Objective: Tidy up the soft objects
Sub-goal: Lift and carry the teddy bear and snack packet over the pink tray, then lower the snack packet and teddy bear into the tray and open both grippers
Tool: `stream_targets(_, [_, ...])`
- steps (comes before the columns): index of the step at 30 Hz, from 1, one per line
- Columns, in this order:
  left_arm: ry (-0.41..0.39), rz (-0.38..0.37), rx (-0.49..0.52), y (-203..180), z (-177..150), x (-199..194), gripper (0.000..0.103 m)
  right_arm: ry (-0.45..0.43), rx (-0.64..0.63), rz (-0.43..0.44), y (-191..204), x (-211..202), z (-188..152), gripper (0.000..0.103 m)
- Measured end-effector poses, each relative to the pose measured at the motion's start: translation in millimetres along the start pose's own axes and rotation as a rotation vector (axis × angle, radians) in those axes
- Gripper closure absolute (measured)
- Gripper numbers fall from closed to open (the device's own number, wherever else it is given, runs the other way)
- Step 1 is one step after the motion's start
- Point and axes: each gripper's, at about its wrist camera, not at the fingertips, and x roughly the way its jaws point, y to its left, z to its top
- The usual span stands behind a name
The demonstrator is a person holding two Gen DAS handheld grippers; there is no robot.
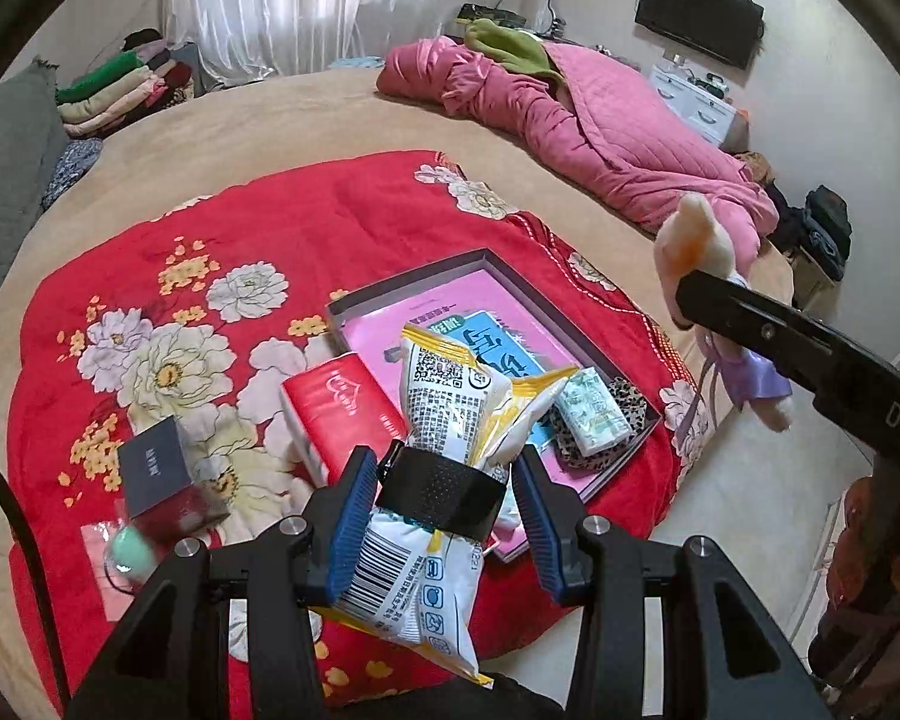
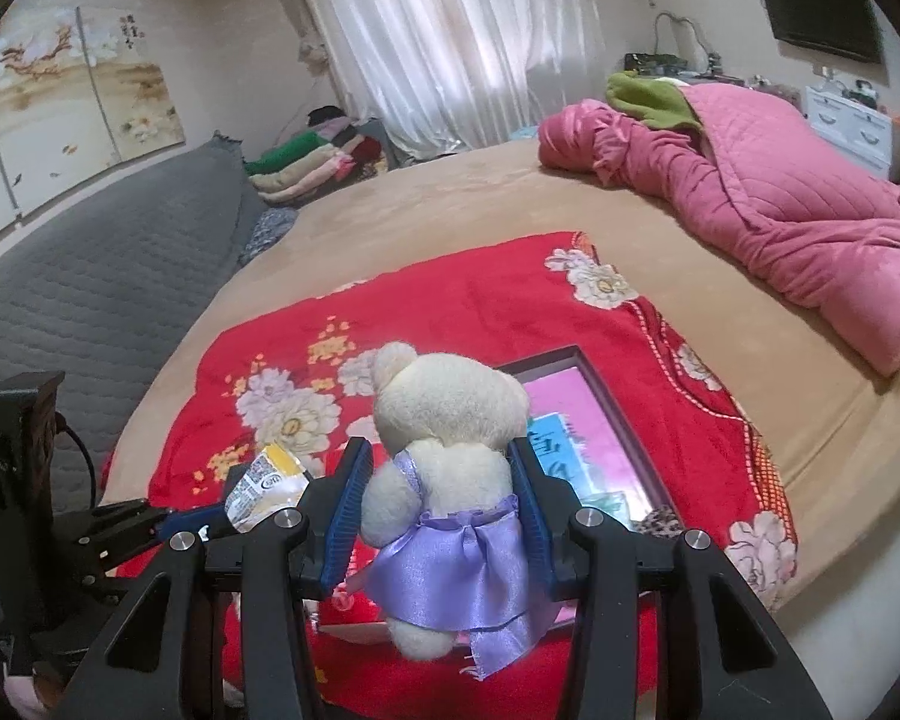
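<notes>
Your left gripper (image 1: 444, 483) is clamped on a white and yellow crinkly plastic snack bag (image 1: 450, 414), its blue pads squeezing the bag's middle where a black band wraps it. The bag hangs in the air over the red floral quilt (image 1: 270, 228), top end poking forward past the fingertips, barcode end trailing back toward the camera.

Below and just ahead of it sits a shallow grey cardboard tray with a pink printed liner (image 1: 492, 324). A small green-patterned tissue pack (image 1: 594, 414) and a leopard-print scrunchie (image 1: 624, 408) lie in its near-right corner. A red tissue pack (image 1: 342, 408) lies just left of the tray.

Your right gripper (image 2: 441, 501) has a cream plush teddy bear in a purple satin dress (image 2: 444, 468) pinched at the waist, upright, head above the fingertips, back to the camera, lifted over the tray's near end.
</notes>
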Motion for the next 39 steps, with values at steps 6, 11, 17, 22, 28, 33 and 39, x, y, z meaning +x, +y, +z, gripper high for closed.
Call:
stream_targets(6, [0.033,-0.008,0.011,-11.0,7.7,22.7,0.056,0.022,0.021,-0.016,-18.6,8.2,-4.1,0.055])
stream_targets(11, [0.073,-0.016,0.023,-22.4,9.9,49.8,0.056,0.047,0.044,-0.024,-36.6,17.1,-9.9,0.055])
stream_targets(17, [0.110,-0.016,0.037,-33.1,8.4,78.0,0.056,0.082,0.058,-0.040,-53.2,29.1,-17.8,0.055])
stream_targets(22, [0.138,-0.013,0.049,-37.2,8.0,97.6,0.056,0.125,0.066,-0.046,-62.6,47.0,-25.7,0.055])
stream_targets(28, [0.181,-0.023,0.069,-43.2,4.2,121.1,0.056,0.168,0.076,-0.049,-72.8,65.0,-32.1,0.055])
stream_targets(33, [0.212,-0.031,0.086,-47.4,-0.9,136.3,0.056,0.205,0.093,-0.042,-81.5,80.1,-37.3,0.055])
stream_targets(39, [0.236,-0.033,0.105,-51.1,-6.0,149.7,0.058,0.247,0.086,-0.038,-83.8,99.7,-41.5,0.055])
